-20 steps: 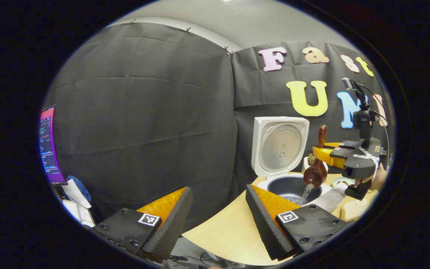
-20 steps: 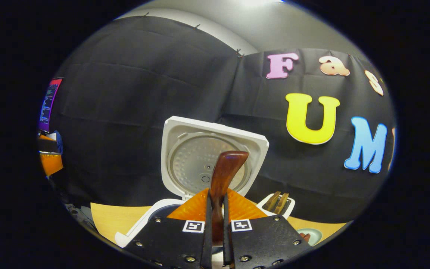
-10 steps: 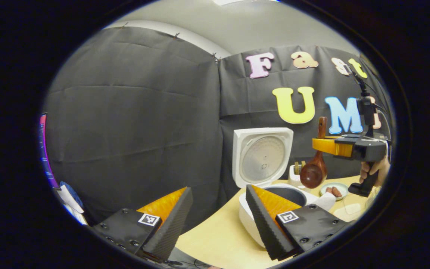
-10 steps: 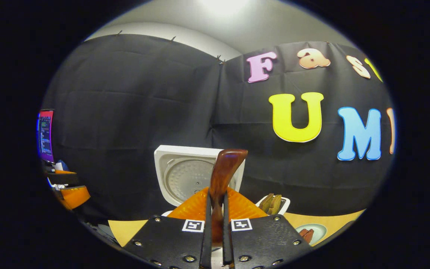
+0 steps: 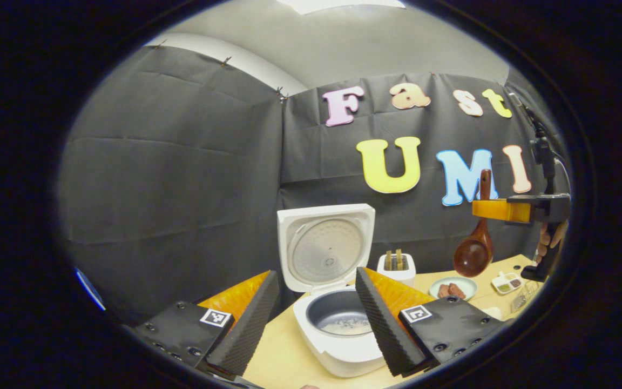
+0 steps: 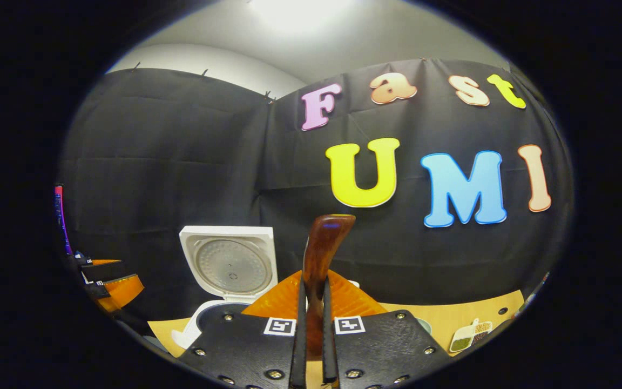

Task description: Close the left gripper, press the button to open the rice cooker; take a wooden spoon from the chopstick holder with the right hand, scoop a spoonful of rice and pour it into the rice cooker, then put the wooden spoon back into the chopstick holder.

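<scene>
- Black cloth walls close off the back of the booth, and the tan table [image 5: 284,356] runs up to them with its near edge down by the left gripper.
- Wooden spoon [image 5: 474,254] hangs bowl-down in the air off to the right of the cooker, handle up, well above the table.
- Right gripper [image 6: 311,346] is clamped tight on the spoon handle, both fingers pressed against it.
- Rice cooker [image 5: 338,337] sits near the table's front edge, lid standing straight up, some rice in the dark inner pot.
- Chopstick holder [image 5: 396,268] stands behind the cooker by the wall; open air lies between it and the spoon.
- Left gripper [image 5: 311,319] hovers in front of the cooker, fingers wide apart, holding nothing.
- Small plate [image 5: 453,287] and a divided dish [image 5: 507,282] sit under the spoon.
</scene>
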`<act>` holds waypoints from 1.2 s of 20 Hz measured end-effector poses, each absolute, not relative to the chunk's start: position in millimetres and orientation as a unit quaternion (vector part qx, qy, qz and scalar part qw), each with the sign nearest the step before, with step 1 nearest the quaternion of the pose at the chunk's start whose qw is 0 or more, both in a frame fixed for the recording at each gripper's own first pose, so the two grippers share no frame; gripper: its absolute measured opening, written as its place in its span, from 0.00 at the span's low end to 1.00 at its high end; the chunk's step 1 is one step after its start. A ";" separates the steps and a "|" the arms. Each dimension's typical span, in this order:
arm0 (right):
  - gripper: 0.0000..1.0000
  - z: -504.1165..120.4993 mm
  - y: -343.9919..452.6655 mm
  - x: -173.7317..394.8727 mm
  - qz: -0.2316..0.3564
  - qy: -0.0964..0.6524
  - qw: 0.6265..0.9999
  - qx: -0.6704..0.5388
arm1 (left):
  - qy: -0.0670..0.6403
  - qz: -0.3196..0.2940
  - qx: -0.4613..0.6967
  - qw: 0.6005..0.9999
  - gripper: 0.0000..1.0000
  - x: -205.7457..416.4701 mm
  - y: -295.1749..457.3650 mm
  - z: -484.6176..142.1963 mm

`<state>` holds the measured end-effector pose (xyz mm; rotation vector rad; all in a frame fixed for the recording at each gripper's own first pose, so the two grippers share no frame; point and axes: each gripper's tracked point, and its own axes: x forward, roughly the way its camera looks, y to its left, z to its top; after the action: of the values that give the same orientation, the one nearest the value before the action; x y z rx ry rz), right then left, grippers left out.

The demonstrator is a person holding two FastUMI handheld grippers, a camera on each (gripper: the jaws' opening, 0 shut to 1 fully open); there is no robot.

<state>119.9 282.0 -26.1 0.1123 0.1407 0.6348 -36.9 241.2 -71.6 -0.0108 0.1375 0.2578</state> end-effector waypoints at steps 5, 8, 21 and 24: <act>0.12 -44.8 201.6 124.6 0.247 0.082 0.964 0.061 | 0.064 0.100 -0.003 0.993 1.00 -16.5 202.0 -61.6; 0.12 -54.7 151.8 126.9 0.207 0.088 0.972 0.061 | 0.064 0.087 -0.010 0.994 0.98 -9.2 179.9 -55.5; 0.12 -137.6 -25.3 123.1 0.052 0.154 0.983 0.082 | 0.055 0.061 -0.001 0.997 1.00 12.1 109.7 -20.4; 0.12 -167.8 -43.2 118.7 0.024 0.177 0.980 0.087 | 0.056 0.064 0.010 0.996 1.00 10.0 103.5 -16.8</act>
<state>118.7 -43.2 -167.8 0.1747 0.3554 0.0493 10.0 103.5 -16.8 0.0210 0.1124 0.1277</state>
